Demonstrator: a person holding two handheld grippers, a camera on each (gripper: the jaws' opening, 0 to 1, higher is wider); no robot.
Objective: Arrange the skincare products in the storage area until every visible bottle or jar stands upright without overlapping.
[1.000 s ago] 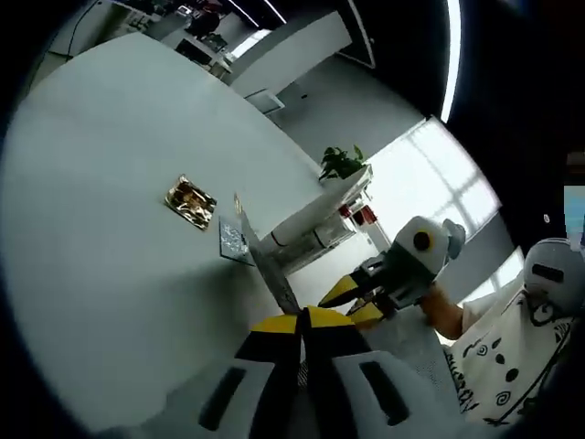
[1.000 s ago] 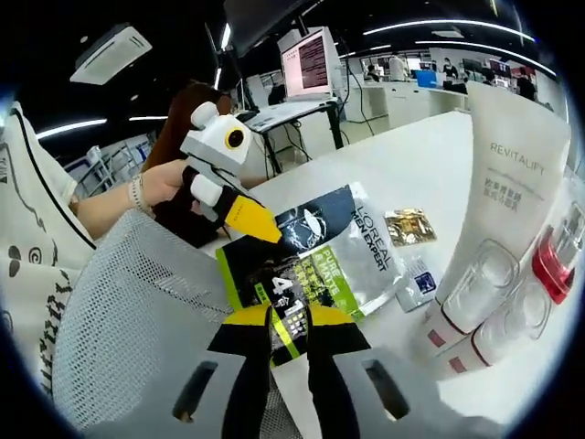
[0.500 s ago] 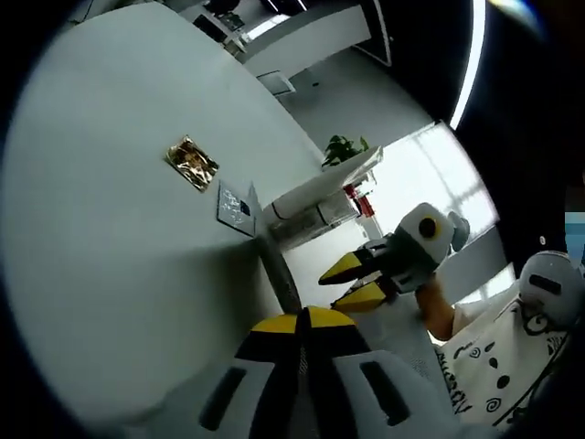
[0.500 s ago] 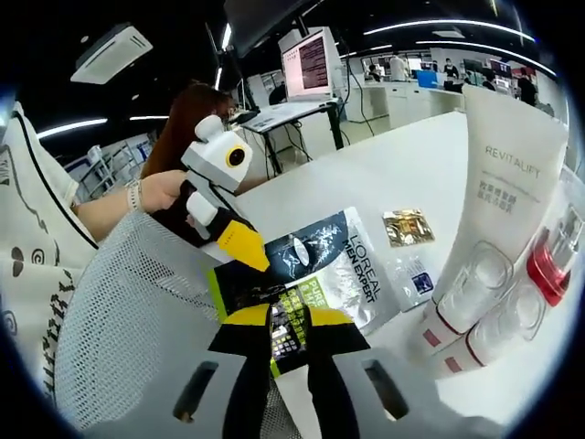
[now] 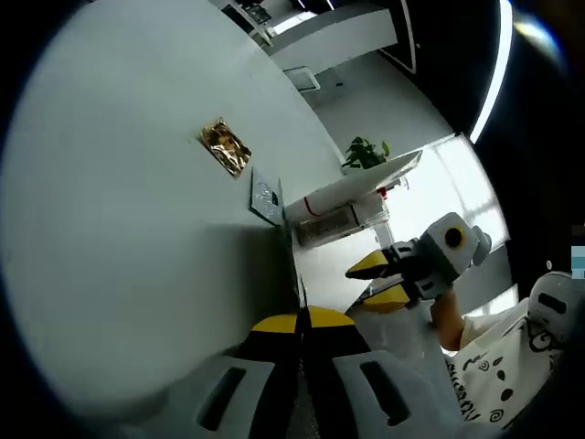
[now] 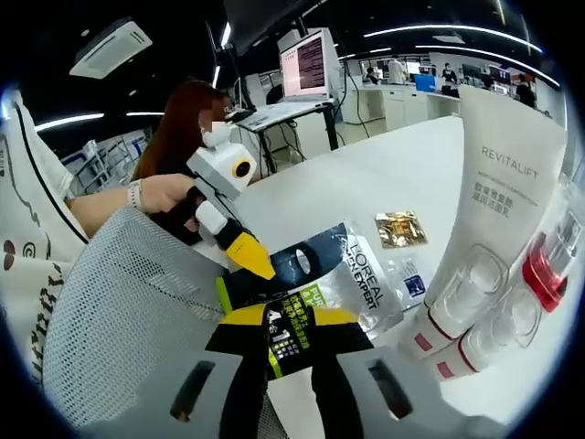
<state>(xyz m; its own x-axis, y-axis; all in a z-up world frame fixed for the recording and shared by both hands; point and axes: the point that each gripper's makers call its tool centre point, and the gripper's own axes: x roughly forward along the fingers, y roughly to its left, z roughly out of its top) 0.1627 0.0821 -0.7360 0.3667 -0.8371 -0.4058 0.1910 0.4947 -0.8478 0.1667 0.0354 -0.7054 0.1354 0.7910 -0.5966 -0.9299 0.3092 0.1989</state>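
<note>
The flat skincare packet (image 6: 324, 274), dark with a green panel and white lettering, lies at the near edge of the white table (image 6: 366, 183), and both tools have it: the right gripper (image 6: 291, 334) has its jaws closed on the packet's near edge, while the left gripper (image 6: 260, 271) pinches the far corner with its yellow tips. In the left gripper view the packet (image 5: 291, 261) appears edge-on as a thin sheet running up from the closed jaws of the left gripper (image 5: 302, 320), with the right gripper (image 5: 388, 279) beside it, held by a hand. Just beyond the packet lie a small blue-and-white sachet (image 6: 411, 279) and a gold sachet (image 6: 400, 229), apart from each other. To the right, a tall white tube (image 6: 498, 210) stands on its clear cap, with a red-capped bottle (image 6: 548, 265) and a second clear-capped tube (image 6: 498, 334) close beside it. A grey mesh chair back (image 6: 128, 320) sits near the table edge. The step in hand looks like moving the packet into place; next it probably needs carrying toward the standing tubes and setting down clear of the sachets, without knocking the tubes over.
</note>
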